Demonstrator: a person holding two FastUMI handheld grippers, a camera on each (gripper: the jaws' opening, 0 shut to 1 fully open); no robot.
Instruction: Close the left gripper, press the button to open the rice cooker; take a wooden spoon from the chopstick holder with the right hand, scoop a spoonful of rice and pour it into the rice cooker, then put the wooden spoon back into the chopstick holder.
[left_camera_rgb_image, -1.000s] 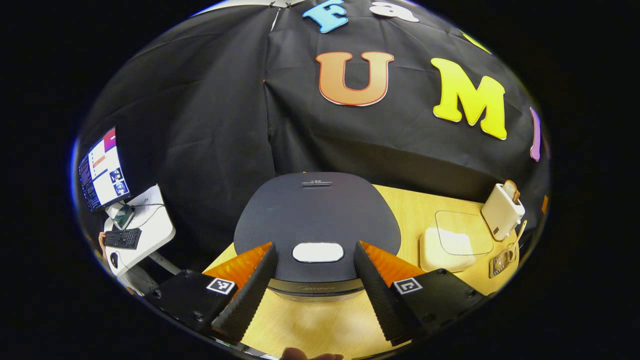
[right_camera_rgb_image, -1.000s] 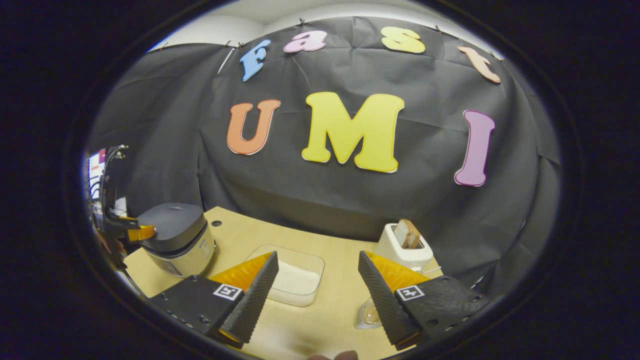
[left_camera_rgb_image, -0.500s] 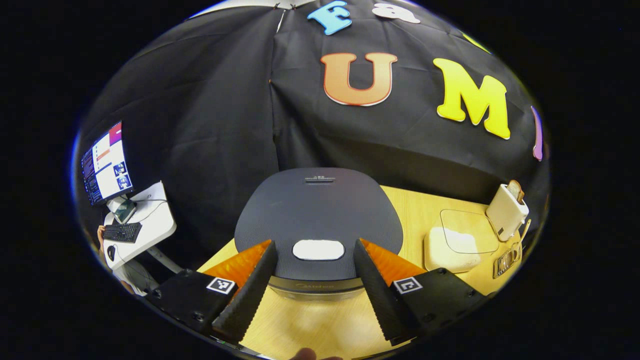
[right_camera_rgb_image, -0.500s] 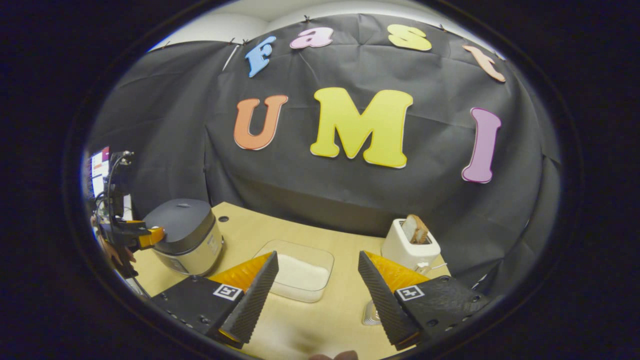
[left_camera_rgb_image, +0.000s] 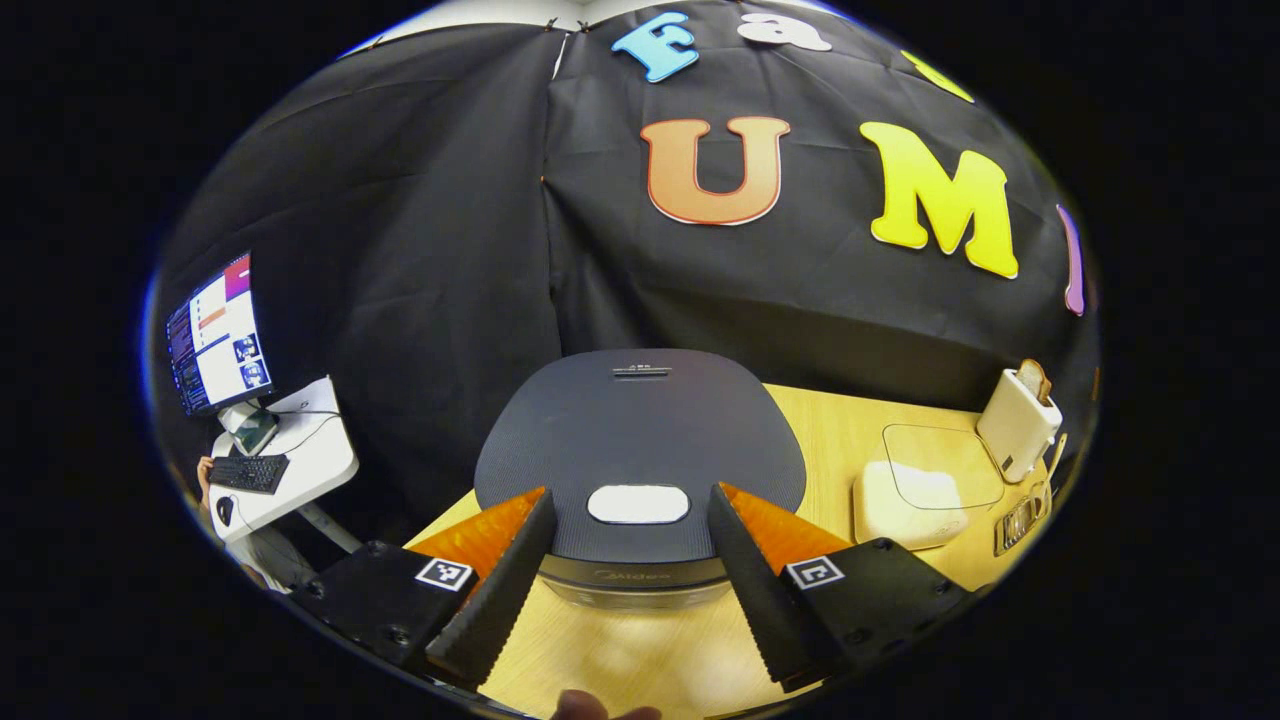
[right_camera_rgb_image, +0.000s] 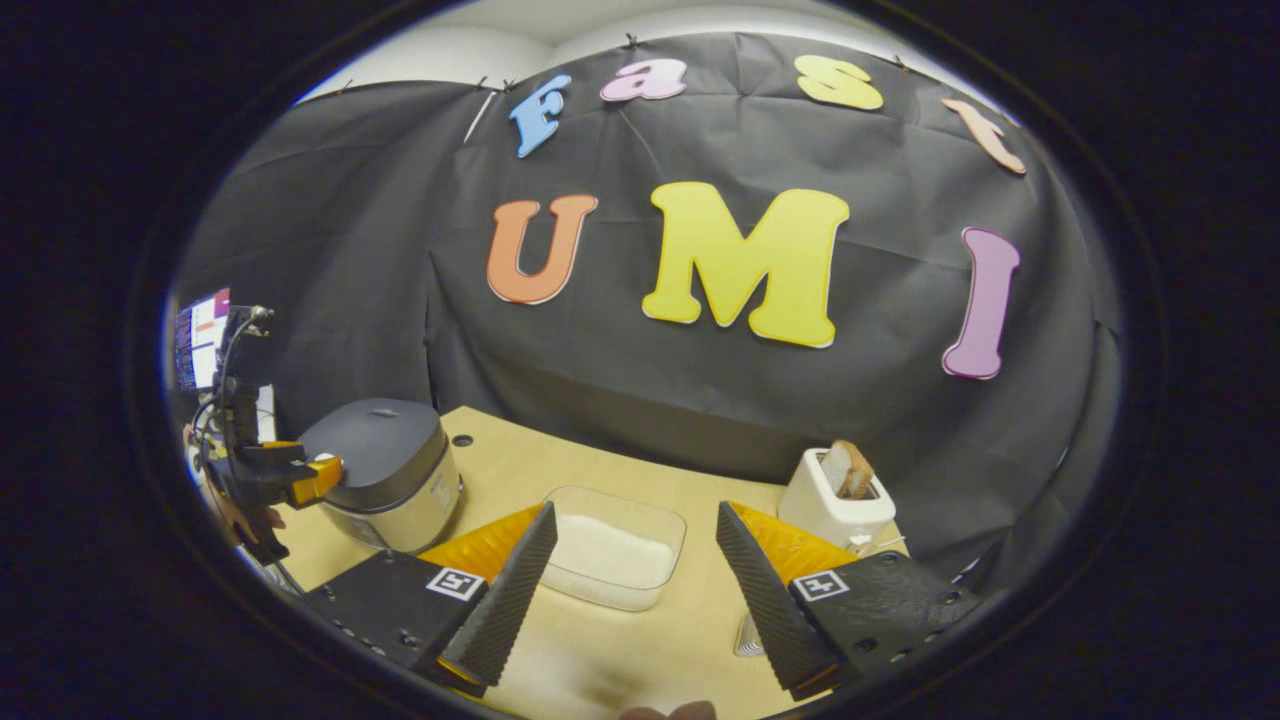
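Observation:
The rice cooker (left_camera_rgb_image: 640, 430) stands close in front in the left gripper view, its dark lid down and its white oval button (left_camera_rgb_image: 638, 503) at the near edge. My left gripper (left_camera_rgb_image: 628, 495) is open, one finger on each side of the button and a little above the lid. In the right gripper view the left gripper (right_camera_rgb_image: 305, 478) hangs at the cooker (right_camera_rgb_image: 385, 475). My right gripper (right_camera_rgb_image: 636, 507) is open and holds nothing, above the table before a clear container of white rice (right_camera_rgb_image: 612, 550). A clear holder (left_camera_rgb_image: 1020, 515) stands at the far right.
A white toaster (right_camera_rgb_image: 838, 500) with bread in it stands right of the rice container. The wooden table (right_camera_rgb_image: 600, 660) has a small round hole (right_camera_rgb_image: 462, 440) behind the cooker. Off the table's left are a monitor (left_camera_rgb_image: 215, 345) and a white desk (left_camera_rgb_image: 290, 460) with a keyboard.
The right gripper's view has swung left, so cooker, rice container and toaster sit further right in it. The left gripper has edged closer to the cooker. Both grippers stay open.

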